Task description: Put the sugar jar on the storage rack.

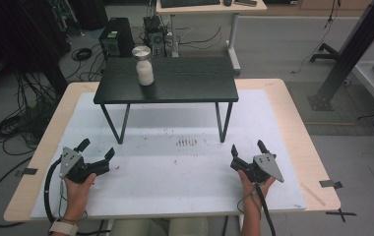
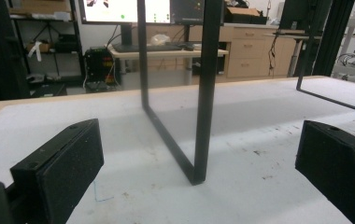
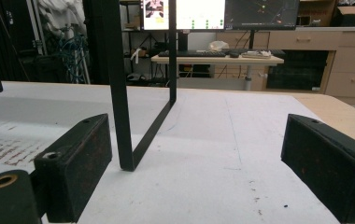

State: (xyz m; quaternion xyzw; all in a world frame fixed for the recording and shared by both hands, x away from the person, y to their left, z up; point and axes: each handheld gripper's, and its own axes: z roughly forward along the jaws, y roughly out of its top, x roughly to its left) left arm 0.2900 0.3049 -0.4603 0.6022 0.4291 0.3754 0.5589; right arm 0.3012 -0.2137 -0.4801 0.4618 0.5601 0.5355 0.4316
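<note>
I note the jar [image 1: 144, 66], a clear container with a metal lid and white contents, standing upright on the left part of the small black stand [image 1: 185, 83], which rests on the white mat [image 1: 175, 177] covering the bench [image 1: 298, 128]. The jar is well apart from both claws. My left claw [image 1: 96, 150] sits low near the front left of the mat, its jaws spread wide and holding nothing; in the left gripper view [image 2: 199, 163] the stand's left leg frame [image 2: 203, 116] rises between the two pads, set farther back and untouched. My right claw [image 1: 248, 148] lies near the front right of the mat, likewise spread and empty; the right gripper view [image 3: 194, 172] shows the stand's right leg frame [image 3: 119, 102] just inside the left pad, again farther back and clear of contact. A patch of small reddish marks [image 1: 186, 142] stains the mat between the two claws, ahead of them and just before the stand's shadow. Each claw is gripped in a hand [image 1: 77, 189] coming in from the near edge.
</note>
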